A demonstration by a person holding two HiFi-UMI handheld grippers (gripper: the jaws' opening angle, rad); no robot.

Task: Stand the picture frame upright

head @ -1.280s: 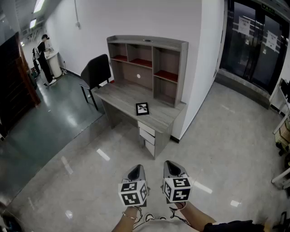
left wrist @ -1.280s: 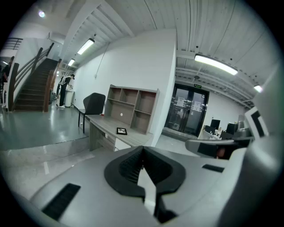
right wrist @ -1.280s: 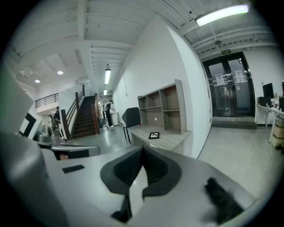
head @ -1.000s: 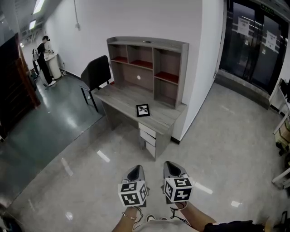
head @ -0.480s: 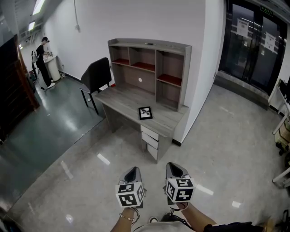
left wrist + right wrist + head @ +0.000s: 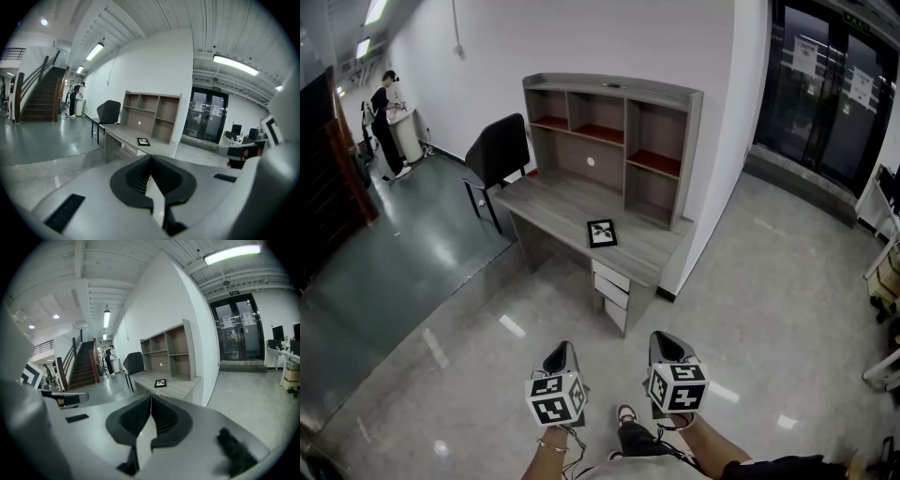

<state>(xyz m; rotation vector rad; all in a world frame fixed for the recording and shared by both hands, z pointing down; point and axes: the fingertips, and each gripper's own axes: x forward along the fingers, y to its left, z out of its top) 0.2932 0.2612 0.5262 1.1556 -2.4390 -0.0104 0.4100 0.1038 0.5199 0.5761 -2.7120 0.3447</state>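
Closed, empty left gripper (image 6: 562,351) and right gripper (image 6: 664,341) hang over open floor (image 6: 478,291), well apart from the picture frame (image 6: 601,232) lying flat on the bench (image 6: 553,202) before shelves (image 6: 609,117).

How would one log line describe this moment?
picture frame: lying flat on desk | left gripper: shut, empty | right gripper: shut, empty | task: not yet begun

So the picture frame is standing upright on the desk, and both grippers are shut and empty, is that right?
Not quite: the picture frame lies flat on the desk, as the head view shows. The left gripper and right gripper are indeed shut and empty.
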